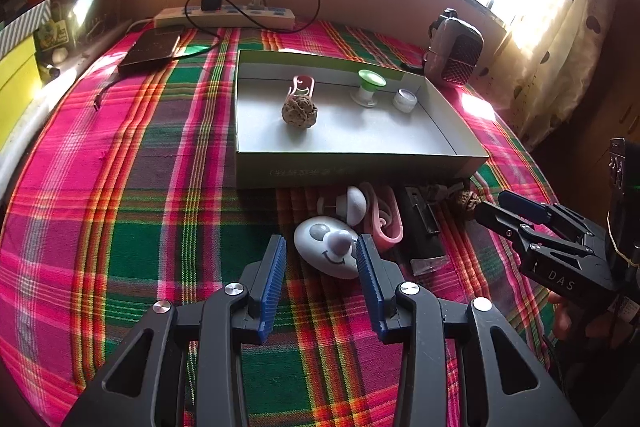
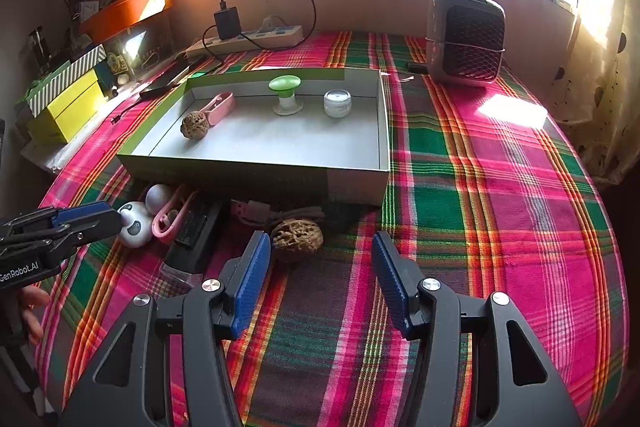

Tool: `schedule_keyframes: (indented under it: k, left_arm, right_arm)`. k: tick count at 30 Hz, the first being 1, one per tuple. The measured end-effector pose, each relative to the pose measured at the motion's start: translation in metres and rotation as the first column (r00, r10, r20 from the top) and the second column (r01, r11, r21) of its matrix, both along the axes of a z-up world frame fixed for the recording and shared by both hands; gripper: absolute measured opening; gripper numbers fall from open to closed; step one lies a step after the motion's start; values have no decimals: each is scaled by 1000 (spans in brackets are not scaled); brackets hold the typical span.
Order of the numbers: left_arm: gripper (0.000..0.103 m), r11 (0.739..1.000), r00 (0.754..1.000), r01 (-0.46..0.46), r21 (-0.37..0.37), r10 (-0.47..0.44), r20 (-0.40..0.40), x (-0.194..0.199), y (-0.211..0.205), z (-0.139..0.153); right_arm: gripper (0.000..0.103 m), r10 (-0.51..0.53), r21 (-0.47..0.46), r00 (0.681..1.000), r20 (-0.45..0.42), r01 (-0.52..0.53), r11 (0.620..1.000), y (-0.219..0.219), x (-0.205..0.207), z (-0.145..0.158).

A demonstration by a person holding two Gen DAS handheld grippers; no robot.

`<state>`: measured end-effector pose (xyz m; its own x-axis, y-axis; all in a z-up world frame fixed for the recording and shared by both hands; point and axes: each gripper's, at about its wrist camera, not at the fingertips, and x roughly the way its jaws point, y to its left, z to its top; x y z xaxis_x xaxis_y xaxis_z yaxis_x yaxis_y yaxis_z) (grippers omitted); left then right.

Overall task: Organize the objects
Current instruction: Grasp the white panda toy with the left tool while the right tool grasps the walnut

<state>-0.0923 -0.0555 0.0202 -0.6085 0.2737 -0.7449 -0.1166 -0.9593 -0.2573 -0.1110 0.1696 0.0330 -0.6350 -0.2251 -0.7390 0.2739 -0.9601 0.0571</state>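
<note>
An open grey box [image 1: 352, 163] [image 2: 256, 169] holds a walnut [image 1: 299, 111], a pink clip [image 1: 302, 87], a green-topped spool [image 1: 370, 87] and a small white jar [image 1: 405, 99]. In front of it lie a white smiley-face toy [image 1: 328, 251] [image 2: 134, 223], a white mushroom piece [image 1: 352, 207], a pink clip [image 1: 384, 223], a black stapler-like item [image 1: 422, 231] and a second walnut [image 2: 297, 234]. My left gripper [image 1: 322, 247] is open around the smiley toy. My right gripper [image 2: 322, 247] is open, just short of the second walnut.
A plaid cloth [image 2: 480, 187] covers the table. A small heater [image 2: 464, 39] stands at the back right. A power strip with charger [image 1: 224, 15] and a black device [image 1: 154, 51] lie at the back left. Yellow boxes [image 2: 64, 111] stand to the left.
</note>
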Motion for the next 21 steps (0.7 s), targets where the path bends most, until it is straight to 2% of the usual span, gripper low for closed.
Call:
schedule_keyframes:
  k: [12,21]
  left_arm:
    - [35,1000,999,7,9,-7,47,-9,6,-11]
    - [35,1000,999,10,2,-10,45,-13,8,-11]
  right_arm:
    - [54,12,31,999,33,-13,999,-10,-7,-13]
    - [54,15,44,999,52,-17,999,-12,-14,-16]
